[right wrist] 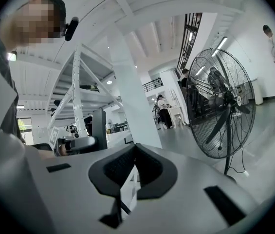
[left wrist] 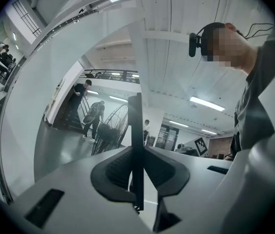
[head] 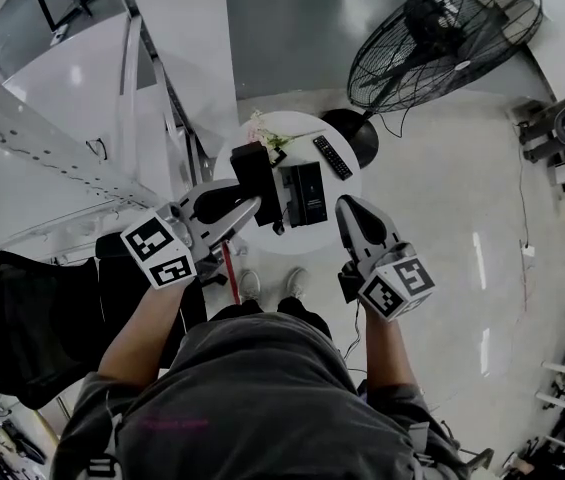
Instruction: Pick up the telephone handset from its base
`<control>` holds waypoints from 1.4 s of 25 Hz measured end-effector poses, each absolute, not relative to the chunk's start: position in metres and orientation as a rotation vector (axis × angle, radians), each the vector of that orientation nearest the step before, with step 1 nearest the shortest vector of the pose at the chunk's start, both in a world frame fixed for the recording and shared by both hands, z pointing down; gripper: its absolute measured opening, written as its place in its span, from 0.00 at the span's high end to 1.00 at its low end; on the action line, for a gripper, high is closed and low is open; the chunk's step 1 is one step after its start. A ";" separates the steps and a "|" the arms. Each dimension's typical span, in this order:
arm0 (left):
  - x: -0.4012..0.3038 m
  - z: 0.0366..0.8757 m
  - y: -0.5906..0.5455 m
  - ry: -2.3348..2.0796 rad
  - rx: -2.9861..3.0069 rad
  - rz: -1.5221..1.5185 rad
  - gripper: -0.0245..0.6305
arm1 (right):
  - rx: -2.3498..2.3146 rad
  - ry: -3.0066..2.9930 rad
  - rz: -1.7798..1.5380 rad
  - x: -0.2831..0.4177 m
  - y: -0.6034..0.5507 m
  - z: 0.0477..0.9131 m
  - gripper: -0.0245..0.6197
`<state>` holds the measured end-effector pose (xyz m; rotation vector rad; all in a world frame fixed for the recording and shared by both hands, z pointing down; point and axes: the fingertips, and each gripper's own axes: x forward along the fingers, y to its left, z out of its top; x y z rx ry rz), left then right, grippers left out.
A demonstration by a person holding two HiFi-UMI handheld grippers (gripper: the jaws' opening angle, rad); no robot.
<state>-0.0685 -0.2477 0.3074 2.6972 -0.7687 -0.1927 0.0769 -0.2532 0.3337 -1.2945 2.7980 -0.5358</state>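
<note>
In the head view my left gripper (head: 247, 206) is shut on the black telephone handset (head: 255, 173) and holds it above the left side of the round white table (head: 297, 128). The black telephone base (head: 308, 194) lies on the table just right of the handset. In the left gripper view the handset (left wrist: 136, 130) stands edge-on as a thin black bar, clamped between the pads of the left gripper (left wrist: 137, 155). My right gripper (head: 348, 208) hovers at the table's right edge, shut with nothing in it; its pads (right wrist: 149, 167) meet in the right gripper view, where the held handset (right wrist: 99, 126) shows at the left.
A black remote (head: 332, 157) and a small bunch of flowers (head: 265, 133) lie on the far part of the table. A large black floor fan (head: 444, 36) stands behind it. A black chair (head: 22, 328) is at the left. White steel beams (head: 32, 133) run along the left.
</note>
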 end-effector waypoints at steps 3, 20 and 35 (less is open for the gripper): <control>-0.068 0.305 -0.247 -0.766 2.703 -0.201 0.85 | -1.291 2.802 -0.528 0.074 -0.251 0.330 0.94; -0.063 0.311 -0.245 -0.753 2.702 -0.197 0.85 | -1.276 2.854 -0.523 0.072 -0.251 0.331 0.94; -0.053 0.313 -0.247 -0.756 2.691 -0.197 0.85 | -1.231 2.891 -0.531 0.072 -0.254 0.333 0.94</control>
